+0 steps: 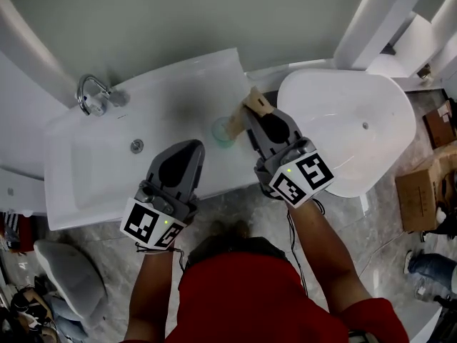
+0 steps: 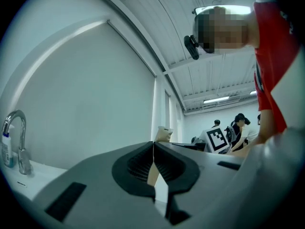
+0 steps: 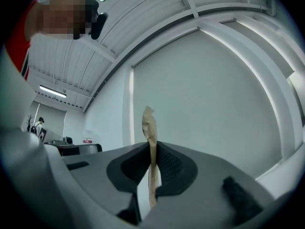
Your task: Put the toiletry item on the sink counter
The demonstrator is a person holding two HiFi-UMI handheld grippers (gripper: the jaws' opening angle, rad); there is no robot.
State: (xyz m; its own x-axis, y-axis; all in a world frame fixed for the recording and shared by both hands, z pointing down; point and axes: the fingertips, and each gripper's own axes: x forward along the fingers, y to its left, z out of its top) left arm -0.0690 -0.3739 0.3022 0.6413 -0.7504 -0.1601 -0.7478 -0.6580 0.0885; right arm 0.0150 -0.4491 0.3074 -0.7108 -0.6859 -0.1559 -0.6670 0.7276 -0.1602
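Note:
My right gripper (image 1: 258, 113) is shut on a flat tan packet (image 1: 255, 102) and holds it over the right end of the white sink counter (image 1: 178, 84). In the right gripper view the packet (image 3: 151, 128) stands on edge, pinched between the jaws of the right gripper (image 3: 153, 144). A pale green round thing (image 1: 223, 130) sits on the counter just left of those jaws. My left gripper (image 1: 187, 145) hangs over the counter's front edge, shut with nothing in it. In the left gripper view the left gripper (image 2: 153, 144) has its jaws together, and the packet (image 2: 163, 134) shows beyond them.
A chrome faucet (image 1: 93, 95) stands at the back left of the basin, with the drain (image 1: 136, 146) near it. A white toilet bowl (image 1: 357, 120) sits right of the counter. Cardboard boxes (image 1: 421, 191) lie on the floor at right. People stand far off (image 2: 238, 125).

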